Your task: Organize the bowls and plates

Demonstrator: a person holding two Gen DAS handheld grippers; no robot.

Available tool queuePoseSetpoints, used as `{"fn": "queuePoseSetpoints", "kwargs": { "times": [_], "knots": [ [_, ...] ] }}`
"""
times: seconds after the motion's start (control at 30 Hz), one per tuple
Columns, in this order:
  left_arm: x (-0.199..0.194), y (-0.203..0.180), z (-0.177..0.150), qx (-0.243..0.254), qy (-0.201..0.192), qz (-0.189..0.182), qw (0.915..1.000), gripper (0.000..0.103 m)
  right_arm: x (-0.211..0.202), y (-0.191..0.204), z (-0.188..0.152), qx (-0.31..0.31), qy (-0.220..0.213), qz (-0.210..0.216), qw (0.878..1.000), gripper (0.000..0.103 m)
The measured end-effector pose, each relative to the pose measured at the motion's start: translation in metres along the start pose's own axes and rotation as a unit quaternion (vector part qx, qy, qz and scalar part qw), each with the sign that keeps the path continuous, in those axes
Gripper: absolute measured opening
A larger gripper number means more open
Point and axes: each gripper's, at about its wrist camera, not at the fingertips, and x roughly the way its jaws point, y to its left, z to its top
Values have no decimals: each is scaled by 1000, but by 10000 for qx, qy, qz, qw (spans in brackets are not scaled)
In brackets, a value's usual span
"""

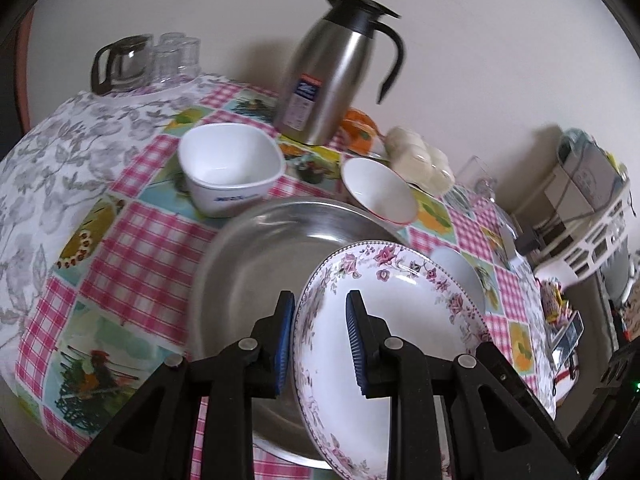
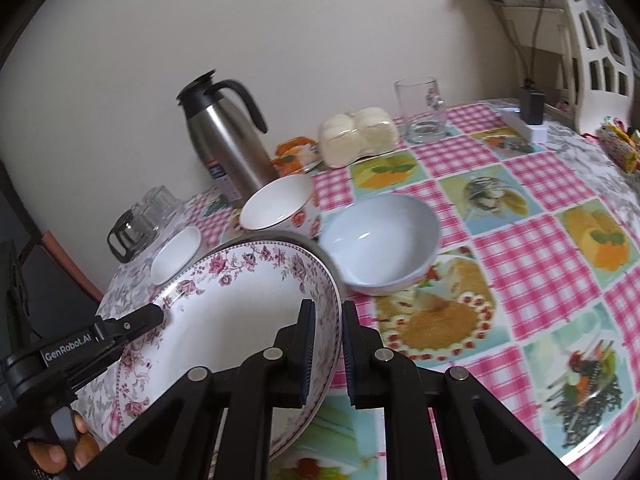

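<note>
Your left tool [image 1: 320, 320] and right tool [image 2: 326, 330] are each clamped on opposite rims of the floral plate [image 1: 400, 300], carried over the steel platter [image 1: 256, 264]. Next, I'd judge, lower it level; the blue bowl [image 2: 380, 240] sits at two o'clock.

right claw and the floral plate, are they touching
Touching. The right wrist view shows the right claw with its blue pads clamped on both faces of the floral plate rim.

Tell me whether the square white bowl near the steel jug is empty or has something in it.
Empty. The square white bowl stands upright on the tablecloth, and the left wrist view shows its bare white inside, nothing in it.
</note>
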Motion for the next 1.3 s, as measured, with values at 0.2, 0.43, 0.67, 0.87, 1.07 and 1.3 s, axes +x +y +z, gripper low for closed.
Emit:
{"fn": "queuePoseSetpoints", "kwargs": {
  "times": [0.2, 0.43, 0.67, 0.87, 1.07, 1.3],
  "knots": [
    [5, 22, 9, -172, -23, 67, 9998, 26, 16, 20, -3, -147, 66, 62, 9999, 14],
    [19, 32, 17, -244, -29, 25, 9997, 26, 36, 28, -3, -181, 183, 3, 9997, 14],
    [35, 30, 19, -213, 54, 25, 9998, 26, 49, 22, 0, -103, 250, -88, 9996, 14],
    [46, 28, 19, -160, 157, 101, 9997, 28, 56, 19, 2, -81, 283, -172, 9994, 16],
    [53, 29, 16, -202, 260, 169, 9993, 36, 59, 22, 0, -211, 373, -263, 9987, 17],
    [54, 28, 15, -203, 244, 204, 9993, 44, 62, 26, -3, -365, 448, -345, 9977, 18]
  ]
}}
